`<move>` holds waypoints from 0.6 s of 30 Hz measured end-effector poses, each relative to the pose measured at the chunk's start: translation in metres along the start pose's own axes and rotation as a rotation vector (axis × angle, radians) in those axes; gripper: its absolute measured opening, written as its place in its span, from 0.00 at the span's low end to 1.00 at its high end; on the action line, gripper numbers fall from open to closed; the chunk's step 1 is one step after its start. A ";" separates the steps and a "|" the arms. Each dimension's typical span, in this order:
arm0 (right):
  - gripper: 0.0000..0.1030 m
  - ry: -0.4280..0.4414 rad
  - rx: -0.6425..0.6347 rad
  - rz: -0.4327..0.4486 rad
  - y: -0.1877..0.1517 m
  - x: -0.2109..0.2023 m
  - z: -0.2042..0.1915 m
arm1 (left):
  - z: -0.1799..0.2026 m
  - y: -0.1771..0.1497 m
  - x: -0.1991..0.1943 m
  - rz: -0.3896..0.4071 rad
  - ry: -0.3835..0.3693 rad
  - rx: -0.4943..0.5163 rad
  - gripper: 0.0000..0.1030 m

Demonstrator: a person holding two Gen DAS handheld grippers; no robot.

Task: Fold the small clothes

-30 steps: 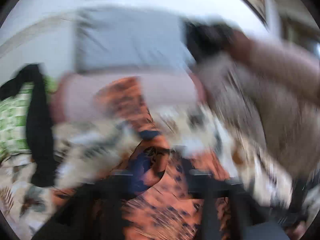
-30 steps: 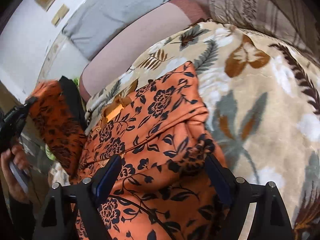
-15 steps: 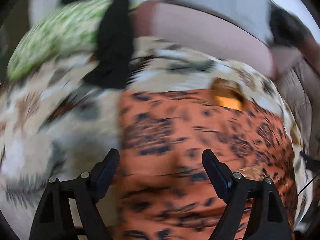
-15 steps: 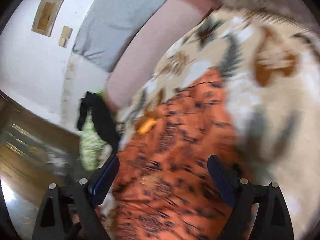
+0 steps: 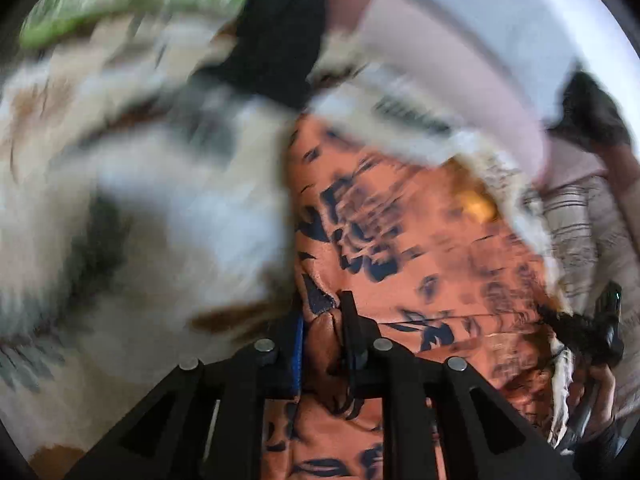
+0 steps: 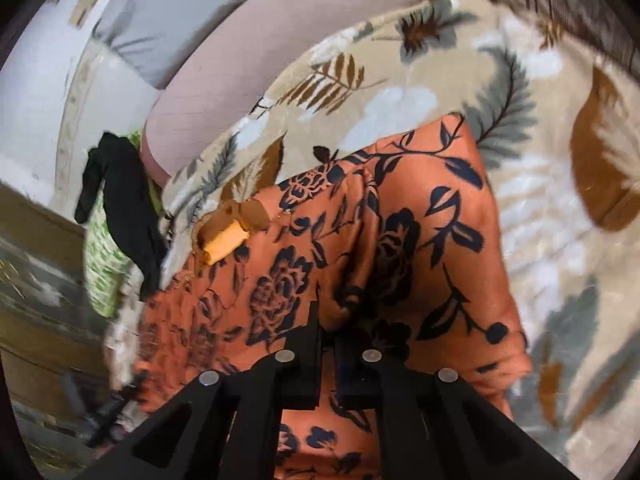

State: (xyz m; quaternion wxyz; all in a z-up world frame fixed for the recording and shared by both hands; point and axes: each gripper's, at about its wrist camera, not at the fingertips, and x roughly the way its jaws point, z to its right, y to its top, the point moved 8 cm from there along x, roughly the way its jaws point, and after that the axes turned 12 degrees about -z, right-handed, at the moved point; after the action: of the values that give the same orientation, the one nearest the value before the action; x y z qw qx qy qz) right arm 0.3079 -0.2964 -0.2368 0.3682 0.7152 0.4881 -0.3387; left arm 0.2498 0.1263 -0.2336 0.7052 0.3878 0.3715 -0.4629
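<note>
On a leaf-patterned blanket (image 6: pixel 400 60) spread over a bed, an orange floral garment (image 6: pixel 432 216) lies partly folded, a yellow label (image 6: pixel 224 240) showing at its neckline. A black cloth (image 6: pixel 120 200) hangs off the blanket's far edge. The left gripper (image 5: pixel 322 328) is closing, a bunched fold of the garment pinched between its fingers; the right gripper (image 6: pixel 326 344) is clamped tight on the garment's near edge.

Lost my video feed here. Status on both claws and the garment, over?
Left claw closing on a pinched fold of the orange floral garment. Right claw shut on its near edge. Garment on leaf-print blanket, nothing in the way.
</note>
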 end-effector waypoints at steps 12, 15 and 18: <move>0.83 0.082 0.148 0.083 0.041 -0.045 0.076 | 0.001 0.058 0.005 0.043 0.057 0.073 0.46; 0.20 0.094 0.067 -0.013 0.045 -0.013 0.069 | 0.001 0.060 0.012 0.046 0.069 0.105 0.13; 0.10 0.027 0.056 0.001 0.050 -0.010 0.072 | 0.002 0.058 0.014 0.035 0.091 0.100 0.18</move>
State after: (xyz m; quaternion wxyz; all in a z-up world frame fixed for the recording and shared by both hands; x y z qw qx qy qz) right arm 0.3435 -0.3758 -0.2542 0.3416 0.7299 0.4831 -0.3422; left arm 0.3095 0.1347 -0.2334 0.6753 0.4496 0.3727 -0.4506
